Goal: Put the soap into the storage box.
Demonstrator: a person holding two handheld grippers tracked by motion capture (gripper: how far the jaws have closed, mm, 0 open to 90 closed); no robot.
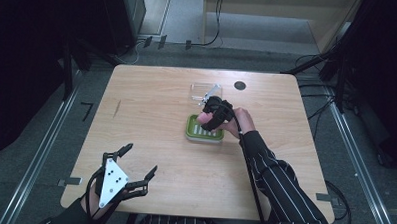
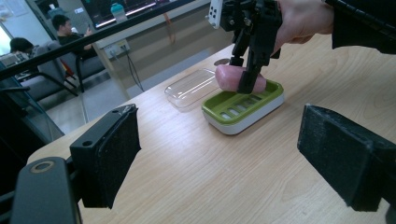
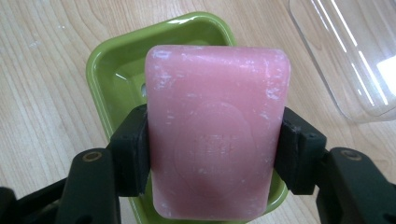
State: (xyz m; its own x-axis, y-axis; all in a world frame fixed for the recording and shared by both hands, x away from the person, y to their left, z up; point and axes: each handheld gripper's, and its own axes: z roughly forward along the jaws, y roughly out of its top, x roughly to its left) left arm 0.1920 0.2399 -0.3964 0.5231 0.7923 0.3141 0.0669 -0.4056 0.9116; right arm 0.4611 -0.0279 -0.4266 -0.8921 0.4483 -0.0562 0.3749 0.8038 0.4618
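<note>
**Soap poised over its dish**

The right gripper (image 1: 210, 116) pinches the pink soap bar (image 3: 217, 135) by its long sides, holding it right over the green soap dish (image 2: 243, 109) — whether it touches the grate, I cannot tell. The left gripper (image 1: 140, 162) rests near the table's front edge, jaws spread and empty. Risk: soap is slick — a tilted release could slide it over the rim onto the table (image 1: 151, 105), or against the clear lid (image 2: 191, 87).

soap (image 3: 217, 135) — over dish (image 1: 192, 132) | lid (image 1: 200, 90) — behind dish, on table (image 1: 151, 115)
</note>
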